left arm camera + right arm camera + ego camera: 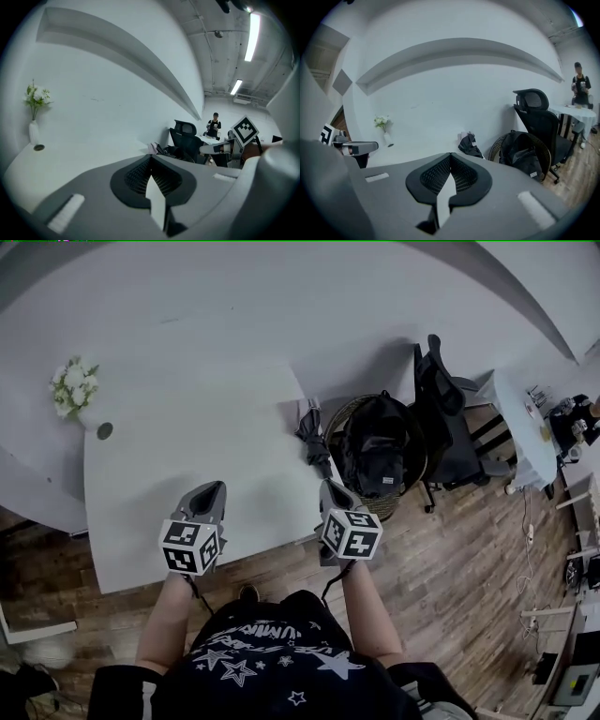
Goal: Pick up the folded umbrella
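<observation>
The folded umbrella [313,439] is dark and lies at the right edge of the white table [187,446], beside a pale scrap of something. The right gripper view shows it ahead and slightly right [469,146]; in the left gripper view it is small and far right [161,150]. My left gripper [214,487] hovers over the table's near part, its jaws closed tip to tip with nothing between them [151,156]. My right gripper [330,486] is near the table's right front edge, short of the umbrella, also shut and empty [450,154].
A wicker basket [345,409] holding a black backpack [375,451] stands on the wooden floor right of the umbrella, with a black office chair [448,409] beyond it. A vase of white flowers [75,388] and a small round object [105,430] sit at the table's far left. A person [580,84] stands by another table.
</observation>
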`<state>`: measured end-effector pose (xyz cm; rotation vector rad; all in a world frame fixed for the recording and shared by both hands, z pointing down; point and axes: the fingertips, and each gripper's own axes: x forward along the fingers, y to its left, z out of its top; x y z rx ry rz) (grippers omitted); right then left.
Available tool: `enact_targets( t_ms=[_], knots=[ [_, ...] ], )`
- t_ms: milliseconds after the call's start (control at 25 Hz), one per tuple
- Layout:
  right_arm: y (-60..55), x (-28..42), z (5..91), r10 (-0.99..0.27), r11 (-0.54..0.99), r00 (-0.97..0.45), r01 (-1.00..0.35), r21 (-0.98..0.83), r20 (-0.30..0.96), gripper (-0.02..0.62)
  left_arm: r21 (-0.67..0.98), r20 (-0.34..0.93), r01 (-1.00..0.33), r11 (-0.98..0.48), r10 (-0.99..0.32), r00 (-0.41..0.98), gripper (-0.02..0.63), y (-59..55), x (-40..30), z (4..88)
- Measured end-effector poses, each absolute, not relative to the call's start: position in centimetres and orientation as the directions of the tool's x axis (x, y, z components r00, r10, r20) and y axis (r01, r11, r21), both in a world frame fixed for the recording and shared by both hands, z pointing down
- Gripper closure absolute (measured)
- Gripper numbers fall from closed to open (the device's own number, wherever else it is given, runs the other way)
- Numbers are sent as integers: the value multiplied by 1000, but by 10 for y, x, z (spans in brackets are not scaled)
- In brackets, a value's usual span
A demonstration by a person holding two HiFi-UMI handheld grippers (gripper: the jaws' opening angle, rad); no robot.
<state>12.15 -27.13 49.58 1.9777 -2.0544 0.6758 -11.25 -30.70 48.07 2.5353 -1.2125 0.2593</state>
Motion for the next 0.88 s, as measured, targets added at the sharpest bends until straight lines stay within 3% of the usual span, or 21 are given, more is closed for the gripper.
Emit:
enact_targets(
  t_ms=[520,680,880],
  knots=[
    [-324,182,518,-855,-10,-93,-981,-195,511,576,180,367,-812,-556,-728,580,603,-337,-63,495],
    [-353,194,525,-837,14,-131,-976,-219,531,539,179,372,-833,-523,-748,549,603,-356,-50,495],
    [-382,196,544,-789,61,-192,-970,-236,584,444,175,380,-849,-499,-761,526,603,-378,-36,499]
  ],
)
